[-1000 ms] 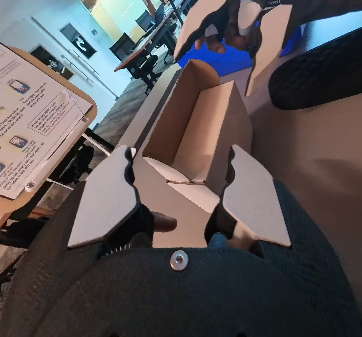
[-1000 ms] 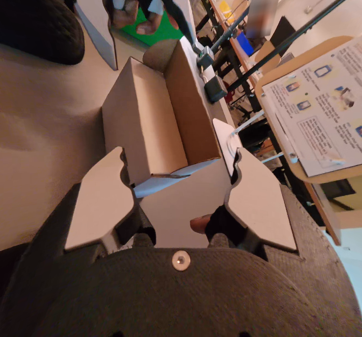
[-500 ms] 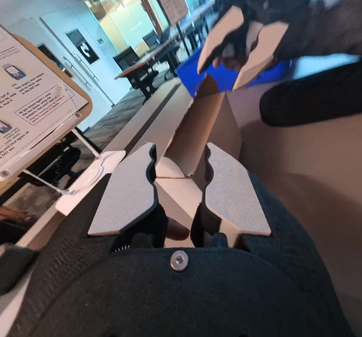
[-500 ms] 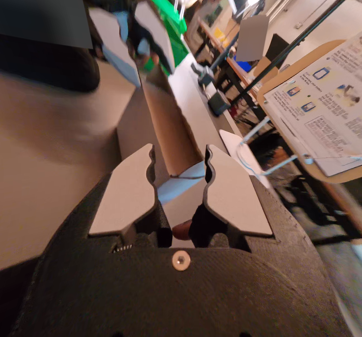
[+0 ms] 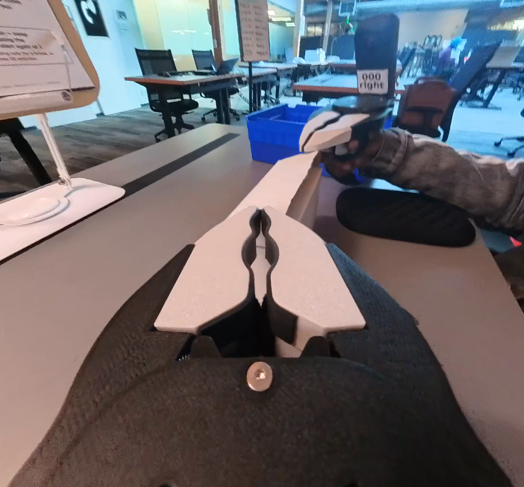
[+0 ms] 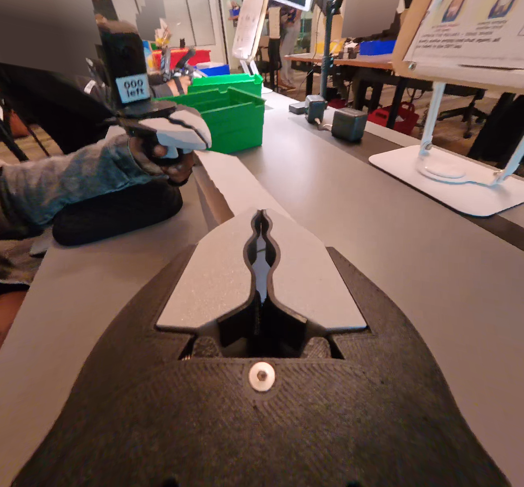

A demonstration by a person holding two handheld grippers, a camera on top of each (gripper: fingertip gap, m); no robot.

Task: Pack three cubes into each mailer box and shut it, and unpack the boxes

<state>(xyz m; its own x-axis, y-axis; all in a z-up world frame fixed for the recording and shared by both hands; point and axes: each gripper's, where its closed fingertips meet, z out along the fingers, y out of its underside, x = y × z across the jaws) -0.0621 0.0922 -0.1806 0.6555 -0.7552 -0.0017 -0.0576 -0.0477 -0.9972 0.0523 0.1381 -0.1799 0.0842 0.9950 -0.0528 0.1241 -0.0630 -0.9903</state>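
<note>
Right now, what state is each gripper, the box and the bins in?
mailer box: held at both ends; open or shut unclear.
left gripper: shut on one box end.
right gripper: shut on the other end.
blue bin: open-topped, contents not visible.
green bin: open-topped, contents not visible.

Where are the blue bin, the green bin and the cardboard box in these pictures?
blue bin (image 5: 273, 136): left wrist view, its front wall.
green bin (image 6: 235, 125): right wrist view, its front wall.
cardboard box (image 5: 279, 187): left wrist view, its top panel.

Bright overhead office light, glare top centre in the right view; wide-angle edges bend, backgrounds seem slightly blurred.
</note>
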